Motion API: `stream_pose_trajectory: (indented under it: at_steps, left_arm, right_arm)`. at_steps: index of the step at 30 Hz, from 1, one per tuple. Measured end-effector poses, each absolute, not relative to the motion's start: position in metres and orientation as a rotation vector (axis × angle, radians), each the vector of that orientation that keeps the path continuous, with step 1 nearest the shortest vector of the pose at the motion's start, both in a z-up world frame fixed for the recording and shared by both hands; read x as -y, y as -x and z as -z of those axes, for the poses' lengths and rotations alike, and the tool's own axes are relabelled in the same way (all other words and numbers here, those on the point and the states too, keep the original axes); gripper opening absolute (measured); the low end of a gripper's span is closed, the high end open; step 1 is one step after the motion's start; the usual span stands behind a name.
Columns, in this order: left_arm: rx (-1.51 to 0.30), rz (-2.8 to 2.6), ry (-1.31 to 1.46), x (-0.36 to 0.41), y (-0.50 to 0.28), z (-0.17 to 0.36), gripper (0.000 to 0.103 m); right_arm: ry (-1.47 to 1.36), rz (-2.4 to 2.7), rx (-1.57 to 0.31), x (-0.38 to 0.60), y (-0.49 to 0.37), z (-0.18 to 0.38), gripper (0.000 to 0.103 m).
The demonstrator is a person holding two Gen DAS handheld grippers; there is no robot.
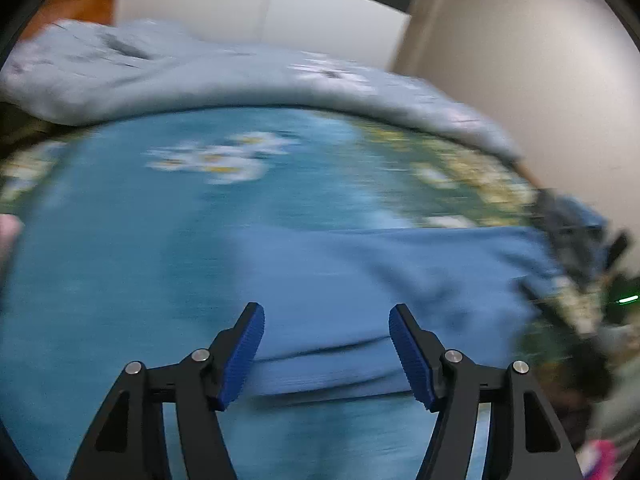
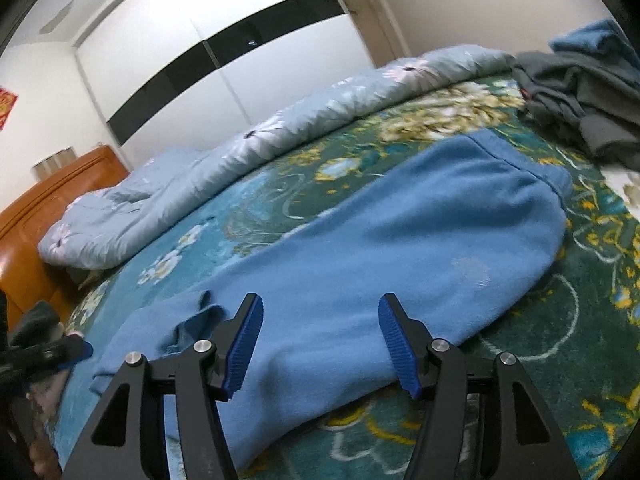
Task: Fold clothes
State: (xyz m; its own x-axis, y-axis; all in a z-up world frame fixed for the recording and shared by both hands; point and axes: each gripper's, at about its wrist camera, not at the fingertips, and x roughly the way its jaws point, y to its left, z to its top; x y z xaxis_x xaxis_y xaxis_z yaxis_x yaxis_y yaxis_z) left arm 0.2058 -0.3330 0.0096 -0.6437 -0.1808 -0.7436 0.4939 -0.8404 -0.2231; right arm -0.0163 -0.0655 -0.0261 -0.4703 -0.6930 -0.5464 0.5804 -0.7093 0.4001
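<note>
A blue fleece garment (image 2: 400, 240) lies spread flat on the floral bedspread (image 2: 560, 320), with a rumpled end near the left. My right gripper (image 2: 320, 302) hovers open just above its near edge, and nothing sits between the blue pads. The left wrist view is motion-blurred. There the same blue garment (image 1: 400, 280) fills the lower right, and a fold line runs between the jaws. My left gripper (image 1: 326, 312) stands open over that folded edge, and its pads press on nothing.
A pale blue flowered quilt (image 2: 200, 176) is bunched along the far side of the bed. Grey and blue clothes (image 2: 580, 100) are piled at the far right. An orange headboard (image 2: 60, 188) and a white wardrobe (image 2: 200, 40) stand behind.
</note>
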Motion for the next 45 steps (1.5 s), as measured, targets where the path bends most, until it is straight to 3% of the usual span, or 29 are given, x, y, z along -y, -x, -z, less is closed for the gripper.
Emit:
stream_pose_trajectory:
  at_steps: [6,14,16,20,28,30,31,32,41,45]
  left_arm:
    - [-0.677,2.4,-1.073,0.361,-0.235,0.022,0.069]
    - [-0.496,2.376,-1.167,0.346,-0.225,0.03,0.07]
    - [-0.541,2.325,-1.22,0.353,-0.225,0.04,0.07]
    - [-0.722,2.289,-1.234,0.368,-0.233,0.049,0.073]
    - [-0.737,2.277,-1.243,0.37,-0.235,0.052,0.077]
    - [-0.756,2.275,-1.242,0.372,-0.236,0.052,0.077]
    - [-0.755,2.274,-1.243,0.372,-0.236,0.051,0.078]
    - [-0.754,2.274,-1.243,0.371,-0.235,0.051,0.078]
    - [-0.767,2.269,-1.243,0.373,-0.235,0.052,0.079]
    - [-0.767,2.266,-1.244,0.373,-0.236,0.052,0.079]
  right_arm:
    - [-0.875,1.948,-0.008,0.132,-0.019,0.004,0.062]
    - [-1.009,1.791,-0.227,0.205,-0.028,0.004,0.062]
    - [-1.07,1.789,-0.255,0.212,-0.026,0.012,0.062]
    - [-1.151,1.805,-0.252,0.21,-0.017,0.026,0.062]
    - [-1.221,1.678,-0.098,0.223,-0.013,0.028,0.061]
    - [-1.237,1.695,-0.049,0.22,-0.011,0.028,0.044]
    - [-1.241,1.703,-0.04,0.219,-0.011,0.027,0.023]
    - [-1.241,1.706,-0.036,0.218,-0.011,0.025,0.009]
    - [-1.074,1.632,0.07,0.196,-0.03,-0.039,0.005]
    - [-1.092,1.666,0.076,0.176,-0.024,-0.035,0.005]
